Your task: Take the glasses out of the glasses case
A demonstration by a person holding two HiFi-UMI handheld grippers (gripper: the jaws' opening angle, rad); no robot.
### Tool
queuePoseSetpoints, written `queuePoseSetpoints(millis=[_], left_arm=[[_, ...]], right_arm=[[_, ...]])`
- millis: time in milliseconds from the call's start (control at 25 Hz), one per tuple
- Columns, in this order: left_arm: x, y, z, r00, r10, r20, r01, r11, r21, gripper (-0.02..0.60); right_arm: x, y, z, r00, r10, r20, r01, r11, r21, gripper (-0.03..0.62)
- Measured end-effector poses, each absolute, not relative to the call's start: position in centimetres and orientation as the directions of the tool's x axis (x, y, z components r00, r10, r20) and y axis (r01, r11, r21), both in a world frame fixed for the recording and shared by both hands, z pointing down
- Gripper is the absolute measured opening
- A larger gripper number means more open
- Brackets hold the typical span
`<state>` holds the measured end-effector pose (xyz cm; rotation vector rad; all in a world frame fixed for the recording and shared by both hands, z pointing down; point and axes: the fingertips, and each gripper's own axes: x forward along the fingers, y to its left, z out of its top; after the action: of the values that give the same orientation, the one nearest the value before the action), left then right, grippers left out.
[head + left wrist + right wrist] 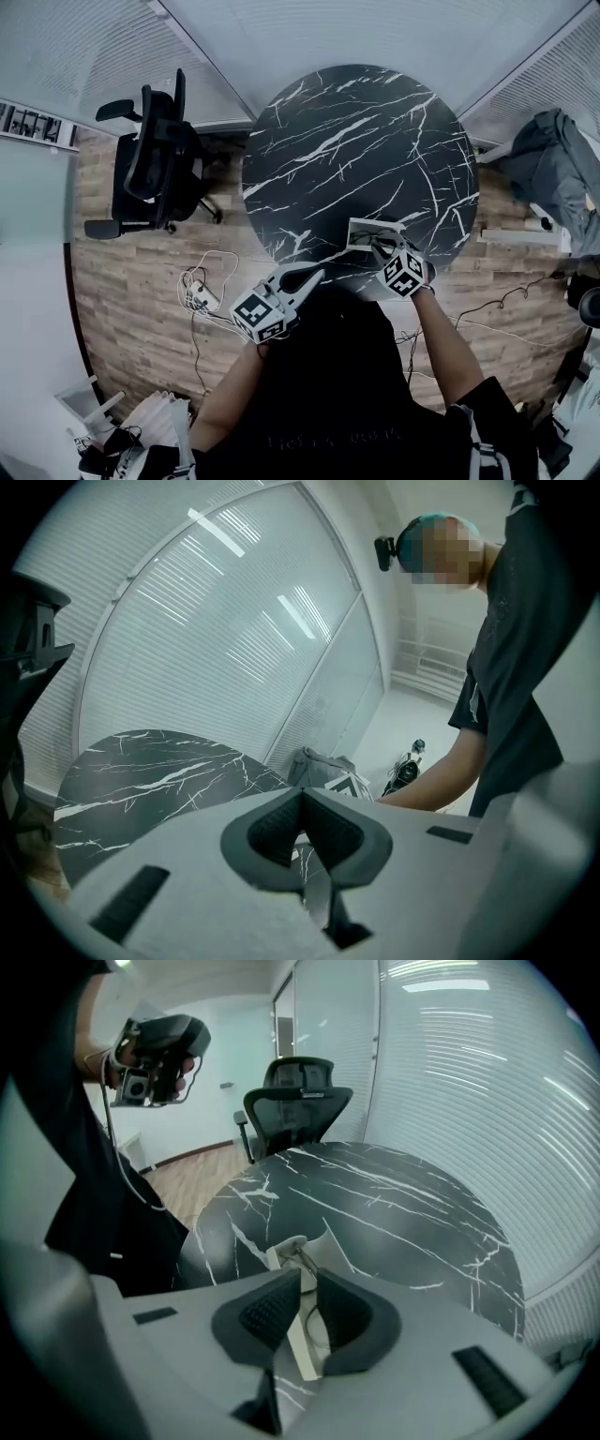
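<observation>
Left gripper: your left gripper hangs just off the near rim of the marble table, jaws pressed together with nothing between them.
Right gripper: your right gripper has its jaws nipped in on the glasses (thin wire frame).
Glasses case: the glasses case lies open near the table's near edge, directly under your right jaws.
Glasses: low in the case.
</observation>
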<state>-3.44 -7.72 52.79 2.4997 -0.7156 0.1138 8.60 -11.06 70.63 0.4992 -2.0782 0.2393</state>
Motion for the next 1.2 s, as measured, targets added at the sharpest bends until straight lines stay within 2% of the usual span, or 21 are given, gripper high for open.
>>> queuePoseSetpoints(millis=[320, 680, 1200], left_arm=[[-3.9, -7.5, 53.4, 0.845, -0.481, 0.235, -0.531, -0.703, 0.473, 0.02], [-4.9, -7.6, 53.7, 0.831, -0.5, 0.245, -0.552, -0.681, 0.481, 0.019], [-5.3, -7.5, 53.5, 0.826, -0.503, 0.256, -0.56, -0.677, 0.478, 0.02]], right_arm=[[8.2, -11.4, 72.8, -0.365, -0.226, 0.903, -0.288, 0.95, 0.121, 0.038], [8.4, -11.7, 75.7, -0.273, -0.182, 0.945, -0.192, 0.973, 0.132, 0.038], [8.9, -11.9, 77.7, -0.202, -0.189, 0.961, -0.1, 0.98, 0.171, 0.035]])
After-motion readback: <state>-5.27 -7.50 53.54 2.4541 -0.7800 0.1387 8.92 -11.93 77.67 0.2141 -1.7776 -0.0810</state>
